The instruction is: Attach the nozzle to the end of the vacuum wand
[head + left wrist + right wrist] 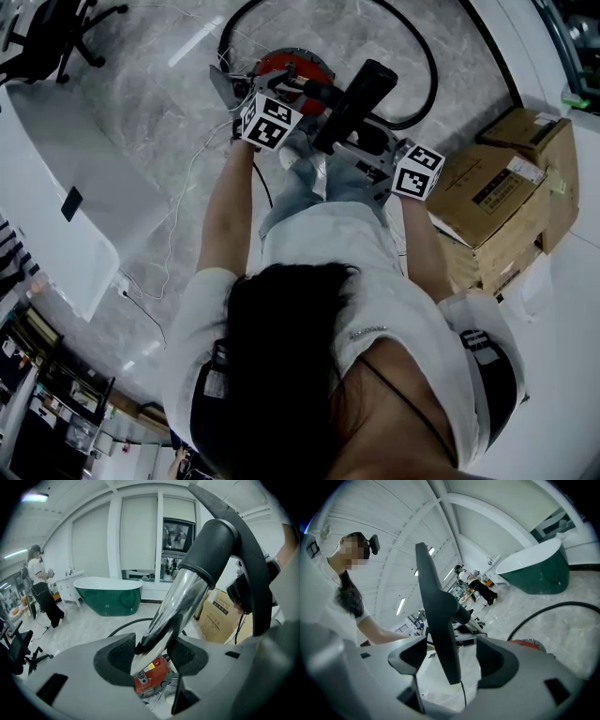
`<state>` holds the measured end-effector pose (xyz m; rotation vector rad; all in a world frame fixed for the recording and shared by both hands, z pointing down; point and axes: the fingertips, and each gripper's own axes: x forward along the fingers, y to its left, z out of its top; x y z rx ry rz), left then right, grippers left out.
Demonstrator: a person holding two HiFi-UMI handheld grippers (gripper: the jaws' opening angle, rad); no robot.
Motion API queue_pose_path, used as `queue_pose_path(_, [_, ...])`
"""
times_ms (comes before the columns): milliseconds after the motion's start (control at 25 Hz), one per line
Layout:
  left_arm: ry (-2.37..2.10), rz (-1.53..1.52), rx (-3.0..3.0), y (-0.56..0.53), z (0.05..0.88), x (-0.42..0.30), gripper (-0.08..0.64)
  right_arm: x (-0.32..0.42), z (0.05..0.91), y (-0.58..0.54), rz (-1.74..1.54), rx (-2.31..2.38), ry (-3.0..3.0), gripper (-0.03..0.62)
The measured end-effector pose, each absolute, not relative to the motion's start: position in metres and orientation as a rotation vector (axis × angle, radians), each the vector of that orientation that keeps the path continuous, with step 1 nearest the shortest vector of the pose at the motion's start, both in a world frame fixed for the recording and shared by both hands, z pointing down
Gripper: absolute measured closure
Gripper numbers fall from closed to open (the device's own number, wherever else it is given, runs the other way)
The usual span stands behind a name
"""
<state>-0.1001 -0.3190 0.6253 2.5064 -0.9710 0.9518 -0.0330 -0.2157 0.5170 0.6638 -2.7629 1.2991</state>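
The chrome vacuum wand point(180, 604) runs up from between the pads of my left gripper point(152, 651), which is shut on it. A black nozzle point(234, 550) sits on the wand's upper end by its round collar. In the right gripper view the same nozzle point(438, 620) shows as a flat black blade standing between the jaws of my right gripper point(452, 656), which is open, with a gap on the right side. From the head view both grippers, left point(286, 94) and right point(366, 145), flank the nozzle point(358, 96) above the red vacuum body point(292, 64).
A black hose point(424, 66) loops over the marble floor. Cardboard boxes point(497, 202) are stacked at the right, and a white counter point(56, 216) and an office chair point(56, 37) stand at the left. A green bathtub point(108, 595) and a standing person point(40, 590) are farther off.
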Motion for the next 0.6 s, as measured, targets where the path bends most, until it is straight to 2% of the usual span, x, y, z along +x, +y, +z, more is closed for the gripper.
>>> queue_pose_path(600, [-0.969,0.989,2.522,-0.318,0.628,-0.095,0.354,-0.009,0.497,-0.219,1.36,0.715,-2.81,0.261])
